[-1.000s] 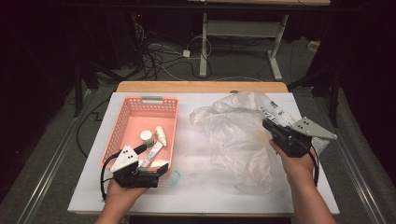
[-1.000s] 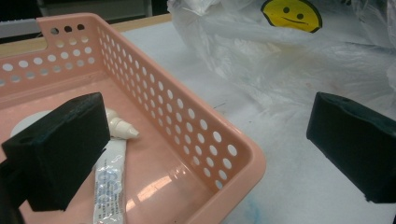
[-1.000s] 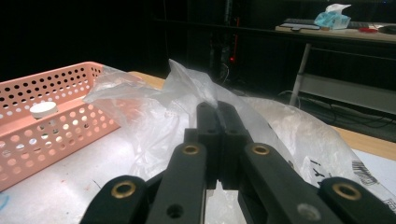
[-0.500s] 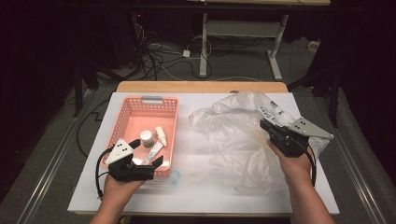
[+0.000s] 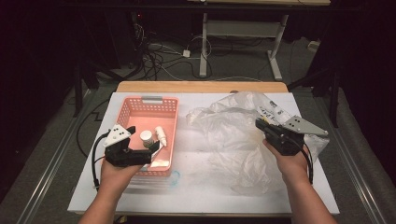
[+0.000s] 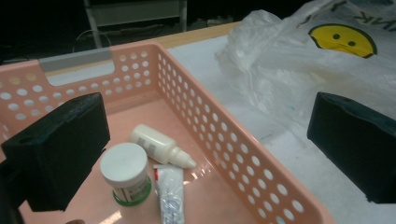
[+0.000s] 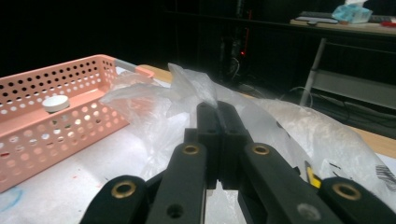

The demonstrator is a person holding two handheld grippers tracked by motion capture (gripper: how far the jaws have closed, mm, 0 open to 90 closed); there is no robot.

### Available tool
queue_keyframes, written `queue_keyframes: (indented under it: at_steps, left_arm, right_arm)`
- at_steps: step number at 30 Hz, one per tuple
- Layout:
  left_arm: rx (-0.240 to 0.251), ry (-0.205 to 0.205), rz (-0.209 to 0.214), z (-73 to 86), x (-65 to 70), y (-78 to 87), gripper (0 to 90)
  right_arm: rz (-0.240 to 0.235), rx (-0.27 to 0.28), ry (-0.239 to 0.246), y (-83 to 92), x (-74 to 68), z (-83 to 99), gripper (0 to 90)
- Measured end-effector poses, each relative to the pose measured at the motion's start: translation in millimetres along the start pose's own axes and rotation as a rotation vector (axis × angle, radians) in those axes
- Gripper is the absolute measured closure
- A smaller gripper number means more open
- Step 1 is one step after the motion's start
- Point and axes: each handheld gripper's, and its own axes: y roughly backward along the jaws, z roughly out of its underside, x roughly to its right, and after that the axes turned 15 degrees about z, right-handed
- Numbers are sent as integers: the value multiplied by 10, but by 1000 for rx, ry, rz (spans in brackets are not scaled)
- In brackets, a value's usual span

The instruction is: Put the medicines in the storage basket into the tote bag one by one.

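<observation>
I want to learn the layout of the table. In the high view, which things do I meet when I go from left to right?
Left gripper → pink basket → clear plastic bag → right gripper.

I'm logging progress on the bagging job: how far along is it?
Early. Done: the right tool has pinched an edge of the plastic bag. In hand: the left tool, jaws open, sits over the pink basket. Left: the white-capped jar, dropper bottle and small tube all lie in the basket, none gripped.
</observation>
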Motion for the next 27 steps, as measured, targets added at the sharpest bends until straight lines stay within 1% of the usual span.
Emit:
queue_keyframes:
  at_steps: [2,3,4,5,7,8,9,11,13,14,16,17,20,22,25,27]
  left_arm:
    - [-1,22,3,-52,-73,-21,0]
    - [-5,27,1,-73,-110,-37,0]
    - [-13,29,-2,-89,-148,-56,19]
    - [-22,33,-3,-100,-192,-79,19]
    - [-56,49,-9,-111,-281,-130,33]
    - [-84,62,-12,-112,-325,-156,37]
    - [-117,80,-19,-112,-368,-181,45]
    - [-177,118,-19,-101,-444,-233,45]
    - [-245,136,-25,-94,-486,-276,50]
    - [-268,142,-24,-94,-498,-288,77]
    - [-307,145,-28,-95,-510,-301,94]
    - [-330,155,-29,-94,-520,-312,109]
    - [-408,208,-22,-77,-565,-352,111]
    - [-458,232,-16,-66,-586,-371,120]
    - [-522,237,-5,-64,-592,-396,149]
    - [-565,257,11,-57,-607,-432,155]
  right_arm:
    - [-14,4,-3,-15,-43,50,900]
    - [-14,4,-3,-15,-43,50,900]
    - [-25,0,-9,-42,-62,92,900]
    - [-25,0,-9,-42,-62,92,900]
    - [-28,-12,9,-66,-71,114,900]
    - [-31,-10,8,-72,-64,121,900]
    - [-28,-16,1,-65,-60,129,900]
    - [-28,-14,3,-60,-52,132,900]
    - [-26,-14,-3,-50,-47,134,900]
    - [-25,-10,2,-41,-30,134,900]
    - [-24,-11,-2,-32,-24,133,900]
    - [-22,-7,-4,-26,-18,131,900]
    - [-19,0,-8,5,4,118,900]
    - [-18,0,-10,11,5,115,900]
    - [-17,7,-12,23,14,108,900]
    - [-17,7,-14,25,16,106,900]
